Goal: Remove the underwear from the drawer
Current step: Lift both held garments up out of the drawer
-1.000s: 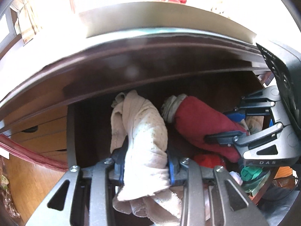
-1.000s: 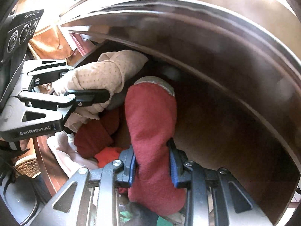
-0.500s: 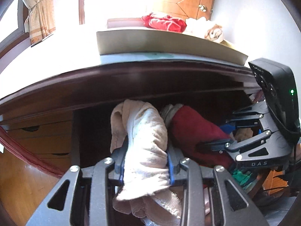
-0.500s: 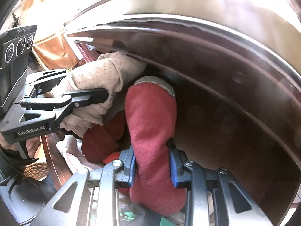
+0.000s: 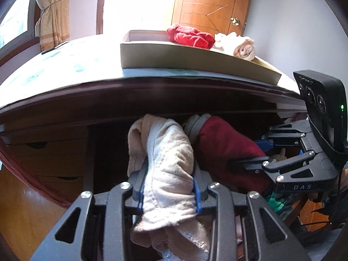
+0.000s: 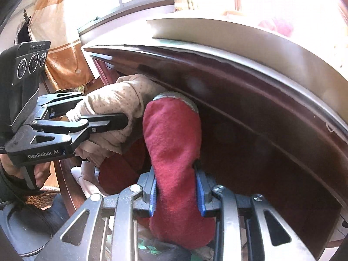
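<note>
Between the blue pads of the left gripper [image 5: 168, 187] a beige dotted underwear [image 5: 168, 169] is clamped, its folds hanging below; the right gripper [image 6: 177, 187] beside it pinches a dark red underwear [image 6: 174, 143]. Both garments touch, raised just under the dark wooden desk edge [image 5: 152, 100]. Above, a cardboard tray [image 5: 184, 58] holds red and cream clothes.

Wooden door [image 5: 208, 2], curtained window [image 5: 53, 15], pale wall [image 5: 289, 28], wood floor [image 5: 24, 215], bright daylight.
</note>
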